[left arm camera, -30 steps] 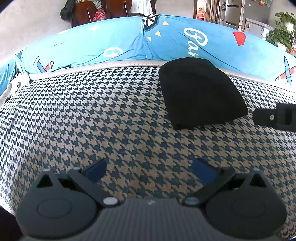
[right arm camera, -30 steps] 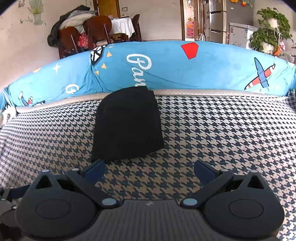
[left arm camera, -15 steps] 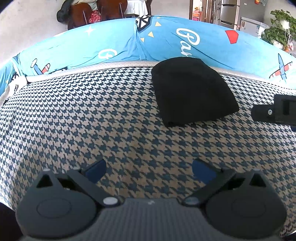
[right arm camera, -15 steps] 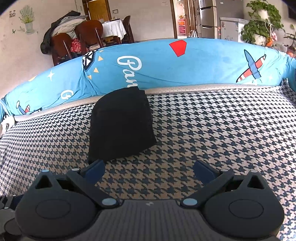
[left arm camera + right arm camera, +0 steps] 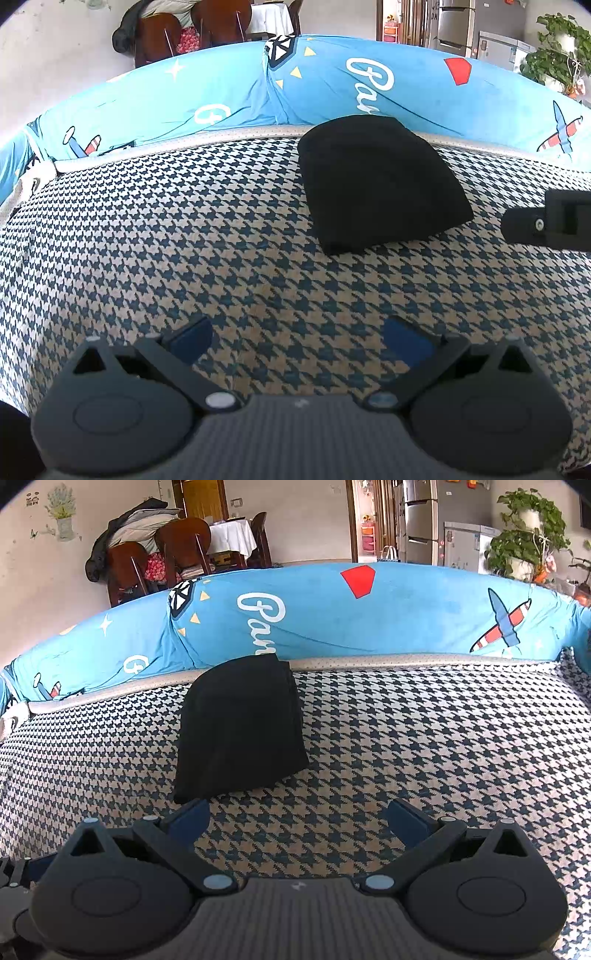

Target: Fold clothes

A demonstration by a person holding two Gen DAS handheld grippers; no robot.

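Black folded garment, a soft matte cloth with no visible seams or print, lies flat as a compact rounded-off rectangle on the houndstooth-patterned woven cover. Its far edge is touching the pale perforated piping that runs below the bright blue cartoon-printed cushion. Its layers look stacked and its edges even, so I judge the folding largely done and the bundle set against the back to keep it out of the way.

Both tools are empty. The right gripper has its blue-padded fingers spread wide, hovering over bare cover just short of the garment's near corner; nothing lies between the pads. The left gripper is equally wide apart, over bare cover well to the left of the garment and nearer the camera. From the left wrist view the black body of the other tool pokes in at the right edge, beside the garment but apart from it.

The cover is coarse and grippy-looking, dark blue on beige; the cushion fabric is smooth, with slight creases.
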